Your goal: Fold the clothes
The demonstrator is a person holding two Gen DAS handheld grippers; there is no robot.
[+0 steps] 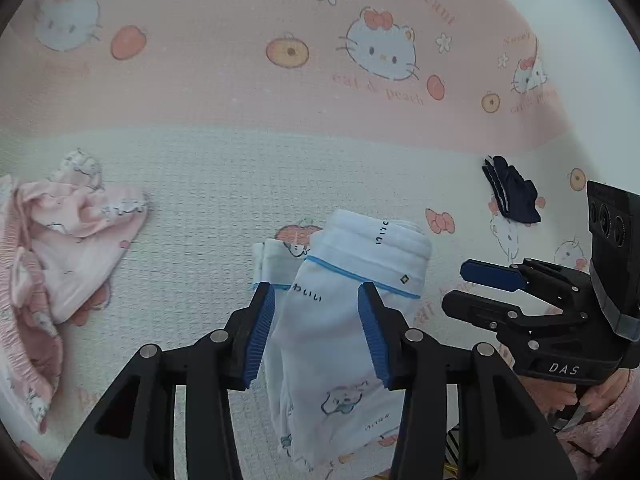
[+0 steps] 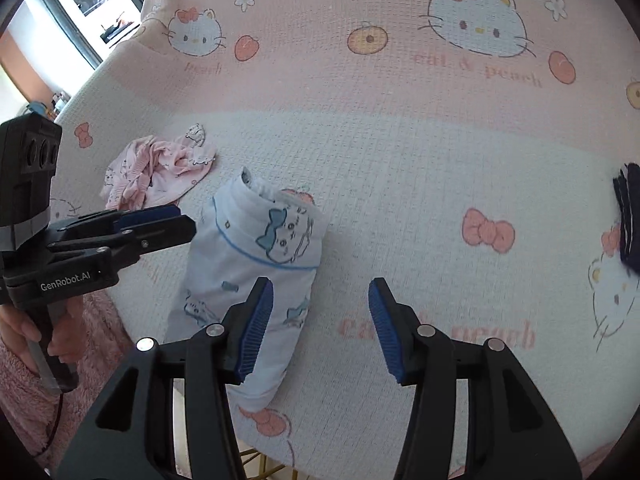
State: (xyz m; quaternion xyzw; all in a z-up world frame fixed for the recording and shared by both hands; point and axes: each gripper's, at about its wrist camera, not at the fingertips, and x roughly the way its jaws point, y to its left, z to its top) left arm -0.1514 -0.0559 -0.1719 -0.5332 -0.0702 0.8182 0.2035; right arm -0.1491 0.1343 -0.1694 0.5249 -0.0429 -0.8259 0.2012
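Observation:
A folded white garment (image 1: 344,300) with blue trim and cartoon prints lies on the cat-and-peach bedspread (image 1: 200,184). My left gripper (image 1: 316,332) stands open astride its near part; the blue pads sit beside the cloth without pinching it. In the right wrist view the same garment (image 2: 256,248) lies left of centre, with the left gripper (image 2: 186,220) hovering at its left side. My right gripper (image 2: 320,320) is open just right of the garment, with only bedspread (image 2: 400,184) between its fingers. It also shows from the side, the right gripper (image 1: 456,288).
A crumpled pink garment (image 1: 68,248) lies to the left, also seen as the pink garment (image 2: 160,168). A small folded navy item (image 1: 510,194) sits at the right, the navy item (image 2: 630,216). A hand (image 2: 24,328) in a fluffy pink sleeve holds the left gripper. The bed's near edge (image 2: 360,456) runs below.

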